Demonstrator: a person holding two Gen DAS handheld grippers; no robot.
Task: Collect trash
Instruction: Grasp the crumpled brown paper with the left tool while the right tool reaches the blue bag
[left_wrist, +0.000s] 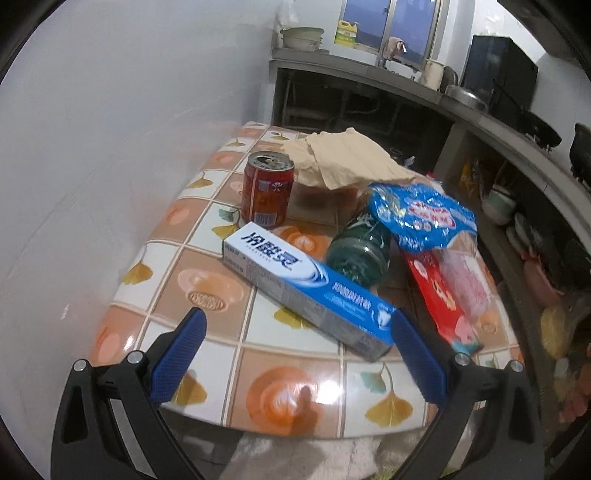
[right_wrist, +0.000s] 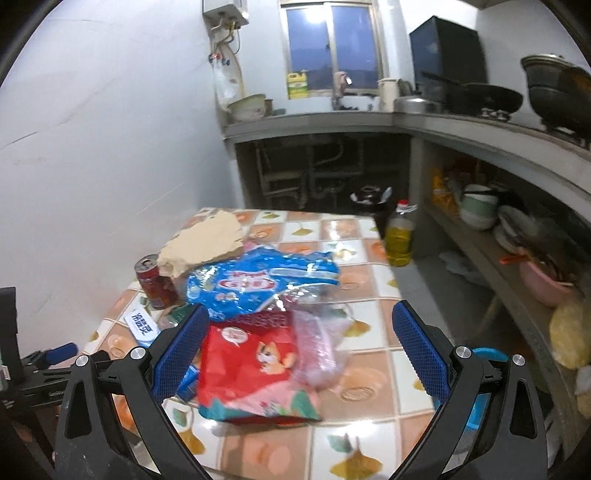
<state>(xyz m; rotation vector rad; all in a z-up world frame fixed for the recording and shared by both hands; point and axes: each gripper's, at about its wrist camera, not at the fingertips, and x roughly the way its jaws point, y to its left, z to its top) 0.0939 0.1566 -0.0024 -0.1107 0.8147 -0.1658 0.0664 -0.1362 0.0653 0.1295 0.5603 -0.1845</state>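
Trash lies on a tiled table (left_wrist: 295, 391). A blue-and-white toothpaste box (left_wrist: 306, 288) lies in front of my open left gripper (left_wrist: 297, 319), its near end by the right finger. Behind it stand a red can (left_wrist: 267, 190), a green bottle (left_wrist: 360, 251) on its side, a blue wrapper (left_wrist: 421, 214), a red snack bag (left_wrist: 450, 299) and a crumpled tan paper (left_wrist: 343, 155). My right gripper (right_wrist: 297, 314) is open above the red snack bag (right_wrist: 251, 365); the blue wrapper (right_wrist: 258, 280), red can (right_wrist: 155, 280) and tan paper (right_wrist: 203, 243) lie beyond.
A white wall (left_wrist: 110, 147) borders the table on the left. A concrete counter (right_wrist: 443, 125) with pots and bowls runs behind and to the right. A yellow oil bottle (right_wrist: 400, 232) and a dark bin (right_wrist: 369, 199) stand on the floor past the table.
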